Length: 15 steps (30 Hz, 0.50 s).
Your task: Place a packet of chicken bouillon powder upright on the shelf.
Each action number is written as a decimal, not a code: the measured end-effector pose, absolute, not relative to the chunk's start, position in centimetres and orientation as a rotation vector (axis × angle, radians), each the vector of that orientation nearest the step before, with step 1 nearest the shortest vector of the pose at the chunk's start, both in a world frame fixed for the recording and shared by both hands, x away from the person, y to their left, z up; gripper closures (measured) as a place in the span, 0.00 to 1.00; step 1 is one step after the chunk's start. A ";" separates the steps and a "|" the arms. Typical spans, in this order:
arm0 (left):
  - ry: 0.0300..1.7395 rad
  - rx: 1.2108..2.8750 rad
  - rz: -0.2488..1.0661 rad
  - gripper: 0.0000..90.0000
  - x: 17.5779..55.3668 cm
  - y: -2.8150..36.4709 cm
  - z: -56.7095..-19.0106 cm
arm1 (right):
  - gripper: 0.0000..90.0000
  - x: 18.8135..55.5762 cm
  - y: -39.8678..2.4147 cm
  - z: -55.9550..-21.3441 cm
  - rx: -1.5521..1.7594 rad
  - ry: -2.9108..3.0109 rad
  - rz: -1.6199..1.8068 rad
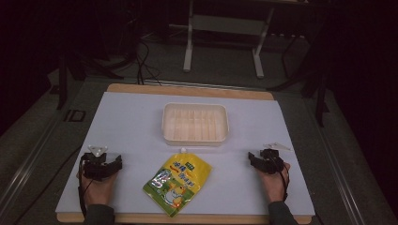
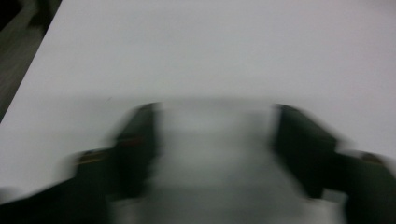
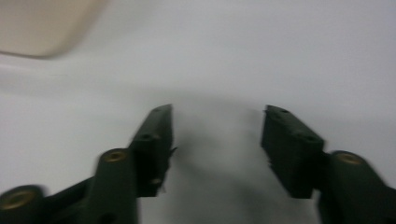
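A yellow and green spouted pouch (image 1: 178, 183) lies flat on the white table near the front edge, its white cap pointing toward a cream plastic tray (image 1: 195, 123) at the centre. My left gripper (image 1: 101, 161) rests at the front left, held by a hand, well left of the pouch. In the left gripper view the left gripper (image 2: 215, 116) stands open over bare white surface, blurred. My right gripper (image 1: 263, 159) sits at the front right, right of the pouch. Its jaws are open in the right gripper view, the right gripper (image 3: 217, 114) holding nothing.
The white sheet (image 1: 131, 122) covers a wooden table (image 1: 187, 90). A corner of the cream tray (image 3: 42, 25) shows at the upper left of the right gripper view. Beyond the table stand a white metal frame (image 1: 225, 37) and dark cables on the floor.
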State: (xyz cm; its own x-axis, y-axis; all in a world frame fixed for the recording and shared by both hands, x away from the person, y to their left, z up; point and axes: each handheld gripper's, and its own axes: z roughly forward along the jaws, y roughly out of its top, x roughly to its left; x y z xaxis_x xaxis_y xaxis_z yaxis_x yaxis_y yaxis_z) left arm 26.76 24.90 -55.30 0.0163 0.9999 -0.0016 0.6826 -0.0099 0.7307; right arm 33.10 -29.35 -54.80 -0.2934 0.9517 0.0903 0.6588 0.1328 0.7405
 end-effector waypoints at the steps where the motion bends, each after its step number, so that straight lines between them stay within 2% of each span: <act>1: 1.707 1.758 0.743 0.52 26.7 24.9 -55.3 | 0.54 33.0 -28.9 -54.5 1.525 2.046 1.007; 4: 1.650 1.771 0.754 0.56 26.7 24.6 -55.3 | 0.54 32.8 -27.9 -53.8 1.487 2.099 1.056; 15: 1.590 1.838 0.823 0.61 26.6 23.3 -55.3 | 0.55 33.7 -25.3 -51.7 1.373 2.277 1.164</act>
